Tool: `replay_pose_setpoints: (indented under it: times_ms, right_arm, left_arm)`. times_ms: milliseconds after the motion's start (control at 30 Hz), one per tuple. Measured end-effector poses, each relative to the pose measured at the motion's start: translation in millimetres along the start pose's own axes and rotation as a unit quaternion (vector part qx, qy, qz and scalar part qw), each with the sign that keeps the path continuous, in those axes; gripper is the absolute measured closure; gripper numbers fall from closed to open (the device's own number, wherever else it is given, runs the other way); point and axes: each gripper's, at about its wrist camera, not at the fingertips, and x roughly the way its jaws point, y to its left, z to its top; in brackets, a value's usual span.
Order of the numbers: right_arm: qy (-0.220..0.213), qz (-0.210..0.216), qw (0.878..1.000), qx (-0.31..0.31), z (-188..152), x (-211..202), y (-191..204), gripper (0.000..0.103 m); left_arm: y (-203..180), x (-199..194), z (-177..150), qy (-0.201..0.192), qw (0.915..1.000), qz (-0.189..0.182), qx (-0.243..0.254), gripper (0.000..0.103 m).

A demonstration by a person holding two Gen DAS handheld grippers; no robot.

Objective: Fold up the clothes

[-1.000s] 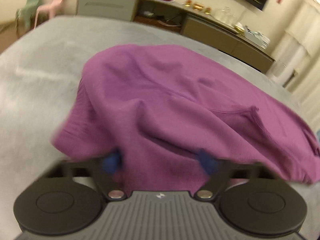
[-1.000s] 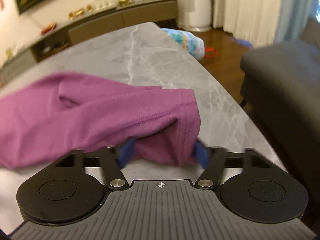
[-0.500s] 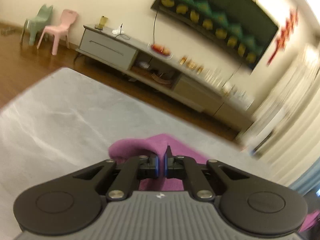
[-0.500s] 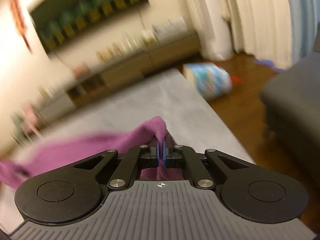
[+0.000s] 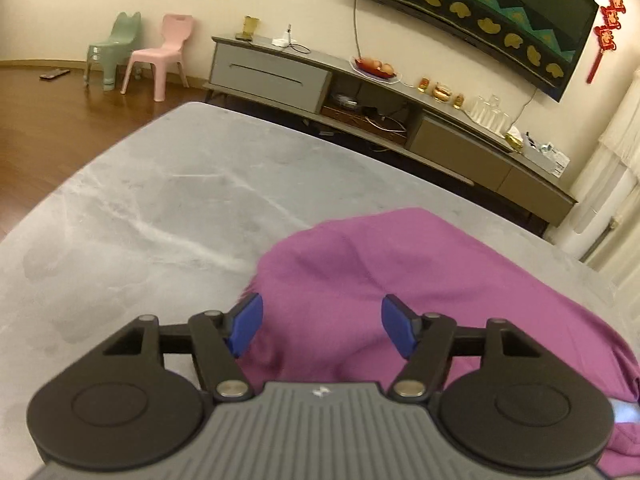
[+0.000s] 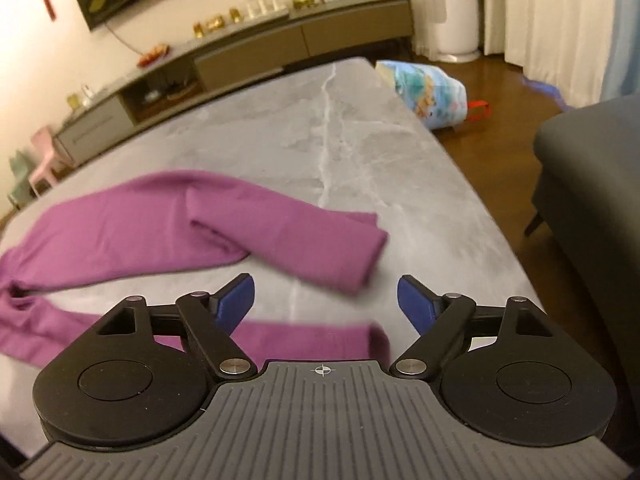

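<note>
Grey marble table [image 6: 352,152]; TV console [image 5: 400,120] behind.

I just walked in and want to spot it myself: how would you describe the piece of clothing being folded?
Find the big grey marble-patterned table in front of the long TV cabinet. On it lies the purple long-sleeved top, one sleeve bent across the tabletop. It is the only garment and the only purple thing on the table; the patterned bag sits on the floor beyond.
</note>
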Motion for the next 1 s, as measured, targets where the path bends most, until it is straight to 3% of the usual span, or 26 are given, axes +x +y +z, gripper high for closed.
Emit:
replay_pose_setpoints:
  times_ms: [67,100,133,200,300,400,500,533,567,600,633,667,733,833,900,933,967,1000]
  right_arm:
    - [0.018,-0.034,0.999,-0.025,7.2,40.0,8.3,0.030]
    - [0.019,-0.031,0.999,-0.035,12.3,47.3,13.2,0.061]
    - [0.020,-0.028,0.998,-0.044,17.5,54.6,18.2,0.103]
    - [0.019,-0.019,0.998,-0.063,28.3,67.3,28.4,0.103]
    - [-0.082,0.077,0.992,-0.051,69.2,3.9,53.5,0.103]
    - [-0.135,0.067,0.988,-0.035,108.9,-23.6,54.2,0.103]
    - [-0.076,-0.015,0.997,0.031,140.3,31.0,21.9,0.102]
    - [-0.045,-0.038,0.997,0.057,144.2,56.4,10.0,0.087]
    - [-0.014,-0.060,0.995,0.082,147.6,81.1,-1.2,0.081]
    - [-0.002,-0.079,0.992,0.100,143.3,94.3,-3.6,0.077]
    - [-0.023,-0.082,0.990,0.114,134.8,96.0,1.8,0.076]
    - [-0.057,-0.061,0.989,0.124,124.2,91.1,11.9,0.073]
    - [-0.088,-0.018,0.988,0.128,100.7,83.6,40.2,0.050]
    - [-0.066,0.053,0.992,0.090,71.4,87.5,98.6,0.050]
    - [-0.035,0.088,0.995,0.044,63.2,92.3,141.9,0.050]
    - [-0.026,0.099,0.995,0.008,63.3,92.5,168.9,0.050]
    - [-0.020,0.113,0.993,-0.020,64.9,92.0,193.6,0.050]
    - [-0.016,0.130,0.991,-0.042,67.2,88.9,218.4,0.050]
  left_arm:
    - [-8.1,9.8,3.1,0.008,0.9998,0.000,0.017,0.037]
    - [-8.4,12.2,1.6,0.012,0.9997,0.004,0.022,0.037]
    - [-7.9,14.0,-0.7,0.015,0.9995,0.008,0.027,0.037]
    - [0.3,12.7,-2.3,0.010,0.9994,0.018,0.026,0.037]
    - [17.2,8.4,1.6,-0.010,0.9994,0.028,0.016,0.037]
    - [32.6,18.7,12.5,-0.014,0.9993,0.023,-0.027,0.037]
    - [34.6,35.6,25.3,-0.009,0.9993,0.011,-0.036,0.036]
    - [32.6,41.5,30.3,-0.003,0.9995,0.014,-0.027,0.033]
    - [30.5,47.2,34.9,0.004,0.9998,0.014,-0.017,0.026]
    - [28.5,54.2,39.7,0.014,0.9998,0.010,-0.008,0.024]
    - [26.1,61.7,44.6,0.025,0.9997,0.009,0.000,0.022]
    - [23.7,69.2,49.5,0.035,0.9993,0.008,0.008,0.018]
    - [16.3,88.6,57.2,0.065,0.9976,-0.008,0.025,0.007]
    - [5.2,119.9,56.5,0.103,0.9936,-0.029,0.037,0.006]
    - [-3.5,134.5,53.1,0.104,0.9933,-0.017,0.047,0.019]
    - [-8.6,135.7,51.0,0.104,0.9930,-0.015,0.054,0.057]
    - [-13.8,135.5,49.0,0.102,0.9928,-0.015,0.061,0.085]
    - [-30.9,122.8,44.1,0.089,0.9914,-0.030,0.092,0.092]
